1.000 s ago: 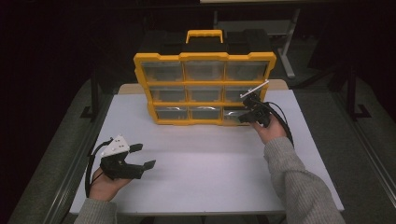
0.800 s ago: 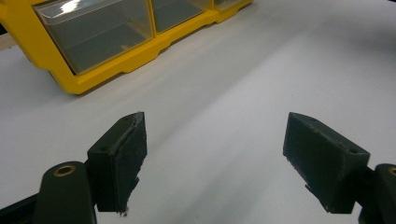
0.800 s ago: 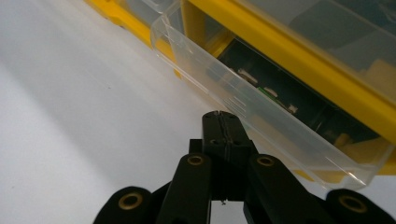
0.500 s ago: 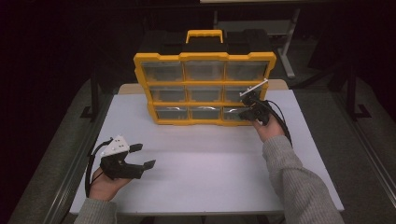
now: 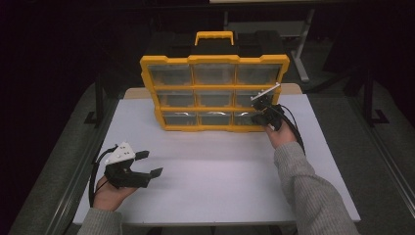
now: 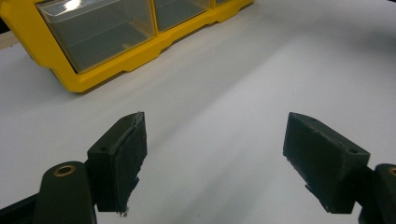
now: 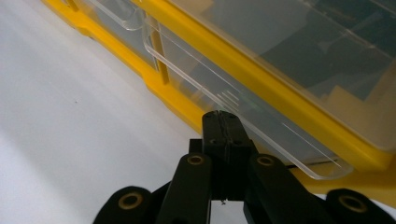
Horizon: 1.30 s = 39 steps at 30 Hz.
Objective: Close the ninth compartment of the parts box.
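Shut right tongs [image 7: 223, 116] against drawer lip [image 7: 243, 116].

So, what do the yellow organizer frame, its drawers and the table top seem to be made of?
The organizer frame looks like moulded plastic, glossy yellow with rounded edges. The drawers seem to be clear hard plastic: you see through them, and the lip shows moulded ridges. The table top is matte white, probably laminate or painted board; the pictures leave that open.
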Each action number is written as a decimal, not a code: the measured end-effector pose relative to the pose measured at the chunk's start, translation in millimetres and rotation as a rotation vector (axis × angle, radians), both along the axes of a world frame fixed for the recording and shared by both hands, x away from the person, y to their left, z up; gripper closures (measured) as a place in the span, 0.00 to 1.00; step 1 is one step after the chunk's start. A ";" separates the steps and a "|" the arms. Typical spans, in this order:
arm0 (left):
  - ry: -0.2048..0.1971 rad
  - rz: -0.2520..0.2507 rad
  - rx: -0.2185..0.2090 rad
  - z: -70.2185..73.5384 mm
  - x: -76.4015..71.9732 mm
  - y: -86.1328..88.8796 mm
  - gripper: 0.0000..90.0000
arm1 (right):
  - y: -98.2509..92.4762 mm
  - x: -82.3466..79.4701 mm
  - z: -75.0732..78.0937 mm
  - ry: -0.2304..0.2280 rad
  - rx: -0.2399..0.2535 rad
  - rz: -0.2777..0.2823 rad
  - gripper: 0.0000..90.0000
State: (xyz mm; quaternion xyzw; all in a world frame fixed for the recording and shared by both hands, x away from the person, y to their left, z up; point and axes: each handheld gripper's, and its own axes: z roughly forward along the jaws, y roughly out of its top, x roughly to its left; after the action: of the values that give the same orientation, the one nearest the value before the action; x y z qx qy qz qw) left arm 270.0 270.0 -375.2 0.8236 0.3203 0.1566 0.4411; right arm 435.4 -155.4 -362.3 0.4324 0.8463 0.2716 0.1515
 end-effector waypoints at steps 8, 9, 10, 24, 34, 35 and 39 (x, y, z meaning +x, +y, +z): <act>0.004 0.000 -0.001 -1.1 0.1 -0.2 0.24 | -0.2 -3.2 -1.6 0.001 0.004 0.024 0.93; 0.004 0.000 -0.002 -1.2 0.1 -0.2 0.24 | -0.4 -4.2 -1.5 0.005 0.010 0.027 0.93; 0.005 0.000 -0.002 -1.1 0.0 -0.3 0.24 | -0.6 -5.4 -1.4 0.001 0.014 0.031 0.92; 0.019 -0.004 0.010 -6.0 0.8 -6.6 0.23 | -4.6 -21.5 -3.4 0.044 0.138 0.093 0.65; 0.022 0.001 0.013 -7.5 1.5 -5.2 0.23 | -6.9 -29.3 -4.2 0.046 0.169 0.103 0.50; 0.023 0.001 0.013 -7.8 1.4 -5.4 0.23 | -7.7 -30.4 -4.5 0.048 0.180 0.097 0.50; 0.022 -0.001 0.015 -8.4 2.0 -5.6 0.23 | -8.7 -34.9 -7.3 0.047 0.181 0.108 0.47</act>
State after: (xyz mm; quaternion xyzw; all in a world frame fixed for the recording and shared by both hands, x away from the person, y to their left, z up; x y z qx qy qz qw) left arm 271.9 264.4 -383.6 0.8286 0.3237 0.1497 0.4316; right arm 400.6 -164.1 -369.6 0.4044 0.8436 0.3447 0.0771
